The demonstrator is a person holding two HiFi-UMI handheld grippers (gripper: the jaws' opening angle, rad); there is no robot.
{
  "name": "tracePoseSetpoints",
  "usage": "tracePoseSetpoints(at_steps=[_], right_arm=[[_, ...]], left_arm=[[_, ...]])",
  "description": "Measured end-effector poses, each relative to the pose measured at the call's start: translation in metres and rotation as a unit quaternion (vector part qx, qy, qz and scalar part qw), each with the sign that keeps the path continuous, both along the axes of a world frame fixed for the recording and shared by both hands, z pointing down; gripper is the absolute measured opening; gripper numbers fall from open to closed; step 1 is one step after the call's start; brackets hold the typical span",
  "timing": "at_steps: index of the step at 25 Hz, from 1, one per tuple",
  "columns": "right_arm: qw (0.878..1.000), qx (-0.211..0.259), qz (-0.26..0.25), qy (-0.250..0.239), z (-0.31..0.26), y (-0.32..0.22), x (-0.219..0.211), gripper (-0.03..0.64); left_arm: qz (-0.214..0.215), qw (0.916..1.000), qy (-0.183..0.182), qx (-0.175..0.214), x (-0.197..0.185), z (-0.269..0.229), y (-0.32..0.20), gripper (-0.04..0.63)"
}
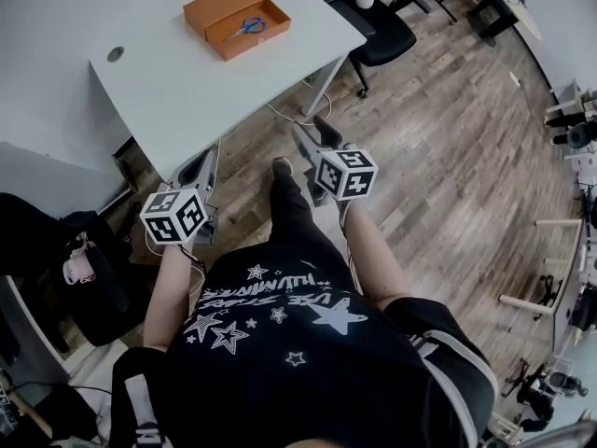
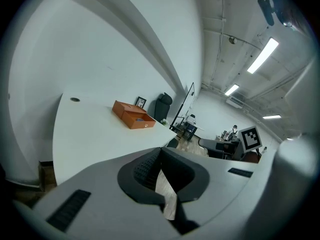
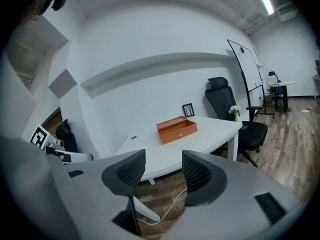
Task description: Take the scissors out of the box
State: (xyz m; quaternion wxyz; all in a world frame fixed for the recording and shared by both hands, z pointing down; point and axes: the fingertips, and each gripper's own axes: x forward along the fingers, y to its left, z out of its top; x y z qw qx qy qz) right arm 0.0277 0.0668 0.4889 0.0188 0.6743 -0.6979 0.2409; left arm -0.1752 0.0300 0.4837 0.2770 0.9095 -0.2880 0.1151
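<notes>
The blue-handled scissors [image 1: 248, 26] lie inside the open orange box [image 1: 254, 45] on the far side of the white worktop [image 1: 159, 82], well apart from both grippers. The left gripper [image 2: 160, 154] has its fingers narrow and empty; the right gripper [image 3: 163, 168] has its fingers wide and empty. The likely risk is a hurried reach that nudges the box away, or clips its wall.
</notes>
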Motion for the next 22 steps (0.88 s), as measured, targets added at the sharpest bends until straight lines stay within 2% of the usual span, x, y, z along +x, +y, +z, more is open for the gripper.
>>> tracePoseSetpoints(at_steps=[9, 15, 22], right_arm=[[0.999, -0.005, -0.044, -0.003, 0.007, -0.121, 0.070, 0.222], [0.997, -0.011, -0.081, -0.007, 0.004, -0.216, 0.126, 0.222], [0.982, -0.024, -0.187, 0.015, 0.002, -0.302, 0.160, 0.221]], left_arm=[[-0.066, 0.9978, -0.010, 0.002, 0.047, 0.003, -0.099, 0.018], [-0.102, 0.9946, -0.021, 0.001, 0.100, -0.004, -0.172, 0.019], [-0.143, 0.9891, -0.034, -0.001, 0.145, -0.007, -0.238, 0.018]])
